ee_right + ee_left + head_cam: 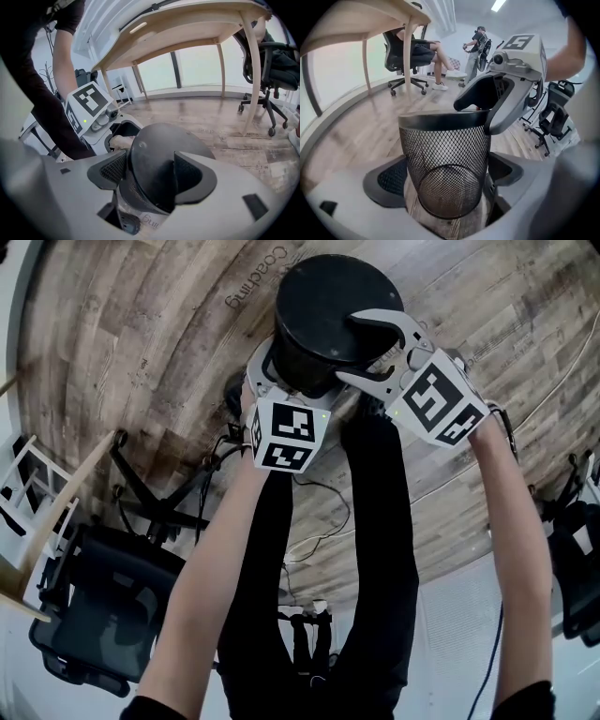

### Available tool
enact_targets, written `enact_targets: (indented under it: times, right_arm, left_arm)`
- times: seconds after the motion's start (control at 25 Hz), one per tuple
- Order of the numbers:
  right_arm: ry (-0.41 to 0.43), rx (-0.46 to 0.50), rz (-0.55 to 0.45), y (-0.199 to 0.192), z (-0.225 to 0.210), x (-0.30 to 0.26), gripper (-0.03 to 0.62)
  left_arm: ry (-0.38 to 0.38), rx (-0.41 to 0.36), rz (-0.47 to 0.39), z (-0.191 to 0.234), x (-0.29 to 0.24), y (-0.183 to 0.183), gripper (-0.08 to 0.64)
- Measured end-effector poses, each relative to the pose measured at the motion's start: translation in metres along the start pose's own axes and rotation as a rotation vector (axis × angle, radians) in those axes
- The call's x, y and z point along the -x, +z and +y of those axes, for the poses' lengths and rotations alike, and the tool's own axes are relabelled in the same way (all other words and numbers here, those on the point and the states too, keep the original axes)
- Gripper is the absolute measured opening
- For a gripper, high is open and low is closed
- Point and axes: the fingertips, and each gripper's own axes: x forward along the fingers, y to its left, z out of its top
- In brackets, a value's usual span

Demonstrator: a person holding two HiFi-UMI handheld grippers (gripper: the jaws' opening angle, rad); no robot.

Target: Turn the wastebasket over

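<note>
As seen along its own jaws, left gripper (447,180): clenched on the wastebasket (445,159), one pad against the mesh wall on either side.
right gripper (152,173): grasping the same wastebasket from the opposite side, one jaw laid over the solid base and the other against the wall beneath it.
wastebasket: black wire mesh, held between the two grippers with its round base turned up toward the head camera. Whether its mouth touches the floor cannot be told.
floor (141,334): grey-brown wood planks below both grippers.
lettering (258,277): printed on the floor just beyond the basket.
cable (319,531): thin, trailing over the planks behind the grippers, by the person's dark trouser legs (375,549).
desk (187,28): pale wood on curved legs, ahead of the right gripper and above it.
windows (201,65): a bright band past the desk, ahead of the right gripper.
office chair (112,606): black, on castors, behind and to the left of the left gripper.
seated person (417,49): at the desk, ahead and to the left of the left gripper.
standing person (477,51): farther off, straight ahead of the left gripper.
ceiling light (499,4): a lit strip high ahead of the left gripper.
</note>
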Motion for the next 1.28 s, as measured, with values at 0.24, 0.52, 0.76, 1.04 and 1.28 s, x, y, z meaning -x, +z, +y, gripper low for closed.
enact_targets:
  times: [0.24, 0.52, 0.76, 1.04, 1.28]
  right_arm:
    - [-0.022, -0.133, -0.075, 0.010, -0.007, 0.003, 0.334]
    - [-0.048, -0.285, -0.218, 0.032, -0.019, 0.018, 0.334]
    - [-0.268, -0.379, -0.185, -0.001, -0.065, 0.023, 0.334]
    - [-0.252, -0.525, -0.099, -0.047, -0.065, 0.006, 0.334]
    - [-0.179, -0.515, -0.079, -0.046, -0.050, -0.001, 0.334]
  left_arm:
    - [-0.001, -0.017, 0.002, 0.003, 0.001, -0.001, 0.558]
    - [-0.013, -0.024, 0.042, -0.002, 0.003, -0.010, 0.558]
    - [-0.029, -0.032, 0.075, -0.005, 0.006, -0.028, 0.558]
    - [-0.034, -0.070, 0.123, -0.010, 0.011, -0.050, 0.558]
    - [-0.039, -0.111, 0.155, -0.009, 0.013, -0.065, 0.558]
